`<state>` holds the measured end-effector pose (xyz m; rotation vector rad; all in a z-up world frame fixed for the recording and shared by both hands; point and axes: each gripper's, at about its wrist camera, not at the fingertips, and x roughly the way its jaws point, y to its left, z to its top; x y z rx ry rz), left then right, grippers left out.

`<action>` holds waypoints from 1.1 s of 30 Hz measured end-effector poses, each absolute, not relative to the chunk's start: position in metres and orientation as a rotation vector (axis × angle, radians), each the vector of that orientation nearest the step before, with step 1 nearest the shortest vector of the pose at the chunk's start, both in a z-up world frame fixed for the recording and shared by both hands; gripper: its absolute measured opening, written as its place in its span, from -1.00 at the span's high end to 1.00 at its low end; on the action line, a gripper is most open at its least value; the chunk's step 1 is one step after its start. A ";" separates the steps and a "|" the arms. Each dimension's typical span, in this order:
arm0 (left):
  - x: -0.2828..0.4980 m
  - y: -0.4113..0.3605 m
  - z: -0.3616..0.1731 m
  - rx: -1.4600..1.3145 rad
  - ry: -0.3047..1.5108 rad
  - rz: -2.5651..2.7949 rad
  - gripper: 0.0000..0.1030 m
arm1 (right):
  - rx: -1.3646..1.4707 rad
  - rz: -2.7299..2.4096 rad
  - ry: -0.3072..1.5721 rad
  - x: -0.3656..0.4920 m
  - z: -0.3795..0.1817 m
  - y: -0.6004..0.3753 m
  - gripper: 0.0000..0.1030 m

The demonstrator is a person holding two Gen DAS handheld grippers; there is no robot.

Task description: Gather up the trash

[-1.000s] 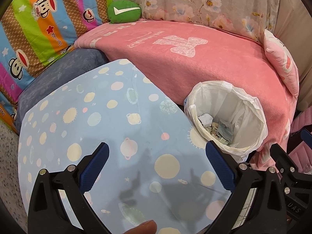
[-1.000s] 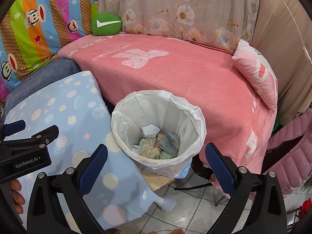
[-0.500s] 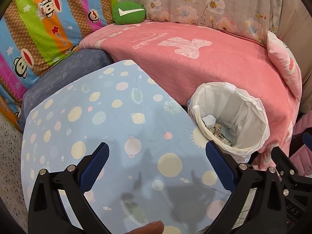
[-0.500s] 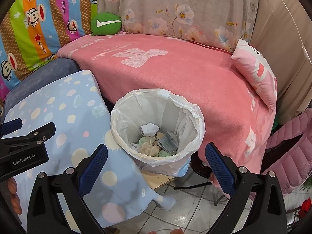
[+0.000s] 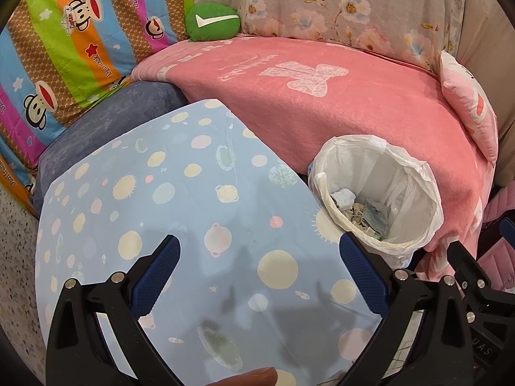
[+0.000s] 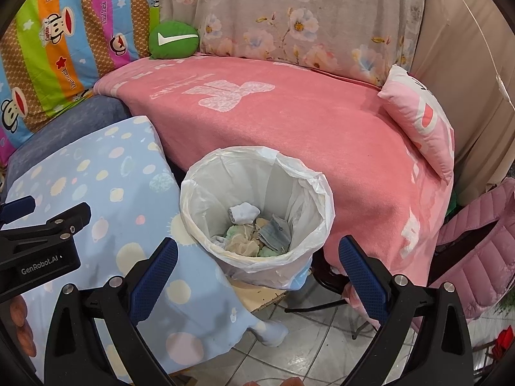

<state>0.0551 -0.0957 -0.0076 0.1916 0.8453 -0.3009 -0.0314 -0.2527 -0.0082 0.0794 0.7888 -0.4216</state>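
Note:
A bin with a white liner [image 6: 257, 173] [image 5: 402, 164] stands between the table and the pink sofa. It holds several crumpled pieces of trash [image 6: 254, 228] [image 5: 360, 212]. My left gripper [image 5: 259, 257] hovers open over the blue planet-print tablecloth [image 5: 193, 199], with nothing between its fingers. My right gripper [image 6: 257, 259] is open too, above the near rim of the bin, empty. The left gripper's black body [image 6: 42, 244] shows at the left of the right wrist view, and the right gripper's body [image 5: 476, 296] at the right edge of the left wrist view.
A pink blanket [image 6: 289, 119] covers the sofa behind the bin, with a pink cushion [image 6: 425, 122] at right and a green cushion [image 6: 173, 40] at the back. A pink padded jacket [image 6: 476, 251] hangs on a chair at right. Tiled floor [image 6: 305, 353] lies below.
Both grippers have drawn back and risen slightly, so the bin and table look a little farther off. Both stay open and empty.

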 end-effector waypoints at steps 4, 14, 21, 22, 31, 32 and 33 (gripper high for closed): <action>0.054 -0.096 -0.007 0.192 0.845 -0.302 -0.84 | 0.081 -0.425 0.788 -0.034 -0.007 -0.255 -0.87; 0.052 -0.102 -0.006 0.202 0.845 -0.315 -0.84 | 0.085 -0.430 0.790 -0.034 -0.004 -0.260 -0.87; 0.051 -0.102 -0.007 0.192 0.843 -0.308 -0.84 | 0.082 -0.426 0.791 -0.034 -0.004 -0.260 -0.87; 0.051 -0.102 -0.008 0.195 0.840 -0.309 -0.84 | 0.082 -0.426 0.791 -0.033 -0.005 -0.260 -0.87; 0.049 -0.104 -0.007 0.205 0.834 -0.312 -0.84 | 0.080 -0.429 0.792 -0.032 -0.006 -0.259 -0.87; 0.049 -0.104 -0.008 0.205 0.834 -0.311 -0.84 | 0.081 -0.430 0.793 -0.032 -0.006 -0.259 -0.87; 0.050 -0.105 -0.008 0.207 0.834 -0.312 -0.84 | 0.080 -0.430 0.792 -0.032 -0.006 -0.259 -0.87</action>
